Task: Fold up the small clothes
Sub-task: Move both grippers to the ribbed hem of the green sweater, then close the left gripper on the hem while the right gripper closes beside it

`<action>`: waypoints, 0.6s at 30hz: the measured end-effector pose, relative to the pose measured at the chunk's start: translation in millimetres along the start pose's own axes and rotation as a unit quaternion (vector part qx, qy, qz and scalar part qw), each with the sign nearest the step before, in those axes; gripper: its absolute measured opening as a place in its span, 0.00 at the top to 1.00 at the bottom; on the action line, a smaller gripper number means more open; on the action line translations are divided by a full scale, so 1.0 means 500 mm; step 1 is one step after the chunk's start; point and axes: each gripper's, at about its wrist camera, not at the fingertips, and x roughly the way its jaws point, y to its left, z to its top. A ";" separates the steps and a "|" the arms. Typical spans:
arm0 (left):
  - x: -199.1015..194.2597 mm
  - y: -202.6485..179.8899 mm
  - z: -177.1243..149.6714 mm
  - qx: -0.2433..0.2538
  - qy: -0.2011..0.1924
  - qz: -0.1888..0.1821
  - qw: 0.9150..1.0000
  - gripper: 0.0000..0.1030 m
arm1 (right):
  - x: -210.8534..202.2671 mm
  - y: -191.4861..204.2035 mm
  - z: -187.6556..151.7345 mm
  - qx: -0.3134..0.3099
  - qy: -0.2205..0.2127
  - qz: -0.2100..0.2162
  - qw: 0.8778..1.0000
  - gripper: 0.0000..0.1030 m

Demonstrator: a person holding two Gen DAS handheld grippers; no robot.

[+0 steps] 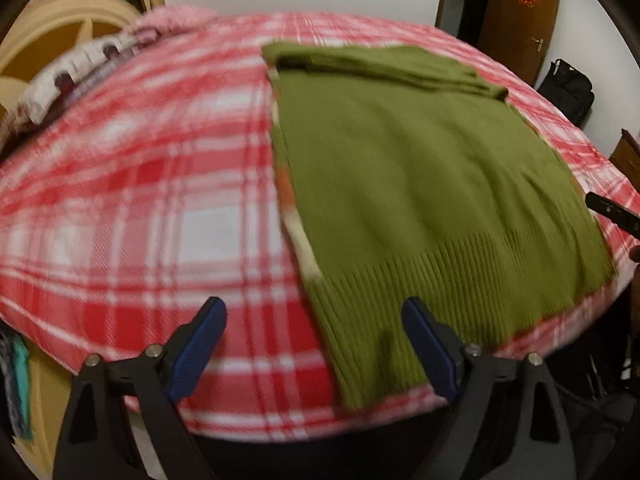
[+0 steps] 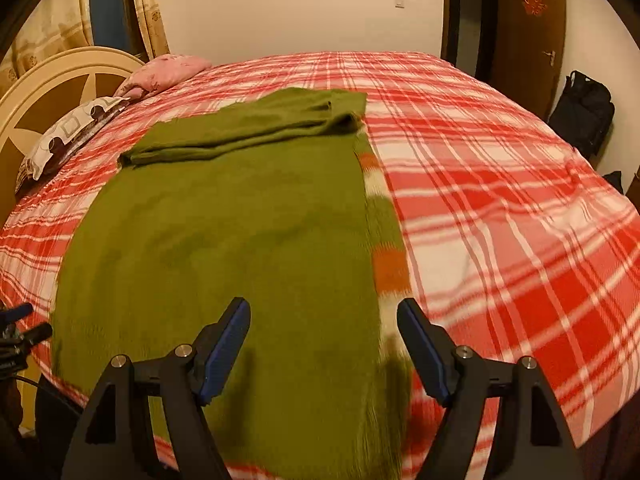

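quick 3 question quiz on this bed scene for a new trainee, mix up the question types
1. True or false: the left tongs grip the green knitted sweater.
2. Which part of the sweater is folded across its far end?
A. a sleeve
B. the ribbed hem
C. a hood
3. Fill in: the sweater lies on a red and white ____ bedspread.

Key
1. False: both the left and right tongs stand open with nothing clamped.
2. A: a sleeve lies across the far end; the ribbed hem is nearest the tongs.
3. Plaid (checked).
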 end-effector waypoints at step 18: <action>0.000 -0.006 -0.048 -0.048 0.042 -0.068 0.996 0.54 | -0.027 -0.050 -0.093 0.027 0.037 0.021 0.999 0.43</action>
